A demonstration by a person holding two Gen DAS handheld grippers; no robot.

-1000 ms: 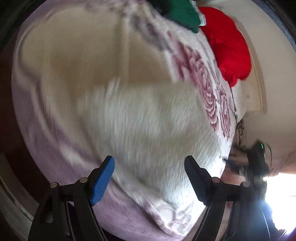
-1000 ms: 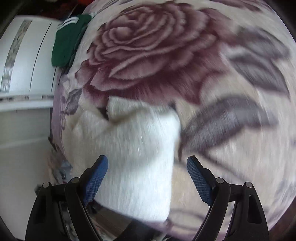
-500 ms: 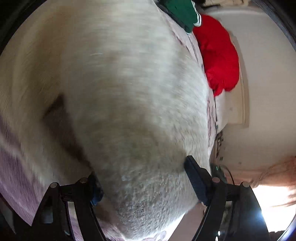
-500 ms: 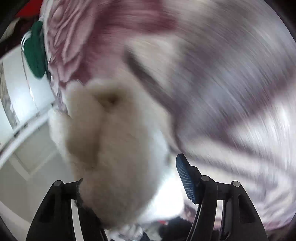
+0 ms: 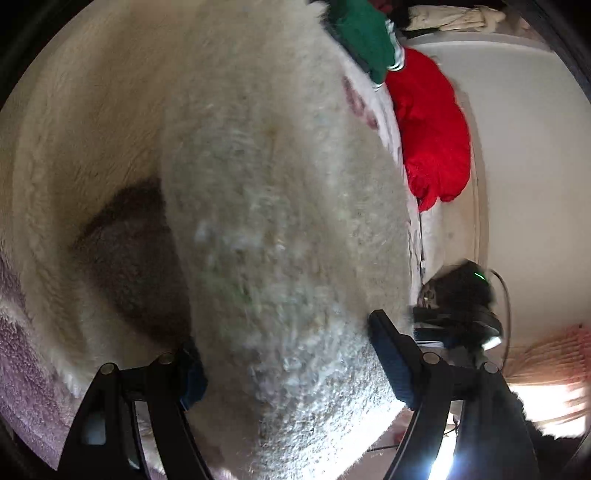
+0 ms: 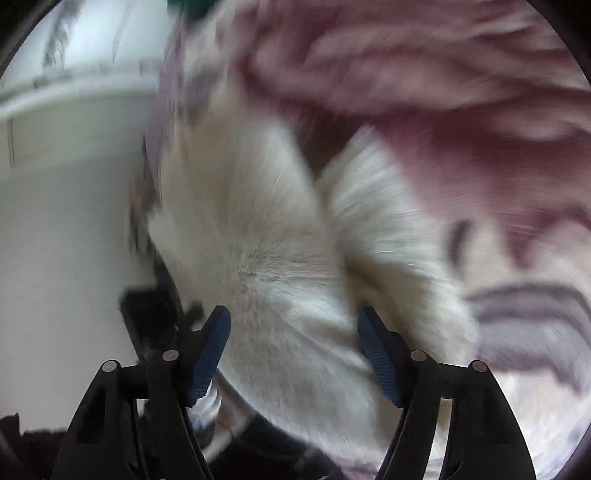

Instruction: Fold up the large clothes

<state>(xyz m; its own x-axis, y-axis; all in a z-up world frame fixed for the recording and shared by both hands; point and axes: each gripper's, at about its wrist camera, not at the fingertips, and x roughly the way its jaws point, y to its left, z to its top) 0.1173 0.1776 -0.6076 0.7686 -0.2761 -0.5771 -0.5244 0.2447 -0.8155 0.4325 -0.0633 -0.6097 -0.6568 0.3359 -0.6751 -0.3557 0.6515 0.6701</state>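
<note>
Left wrist view is basically all cream-white fluffy fleece garment [image 5: 280,229], a thick fold bulging straight out between the left gripper [image 5: 291,354] pads. Both blue pads are pushed into the pile, the left one half buried, so it's clenched on that fold. At about 1 o'clock a green knit garment with white stripes [image 5: 364,35] sits above a bright red fuzzy garment [image 5: 432,125], beside a pale wall.

Right wrist view is pretty blurry. The right gripper [image 6: 293,347] jaws have just been opening a bit, with the same fleece lying between the pads; can't tell if they're actually squeezing it. The purple rose-print plush blanket [image 6: 461,110] fills 12 to 3 o'clock under it.
</note>
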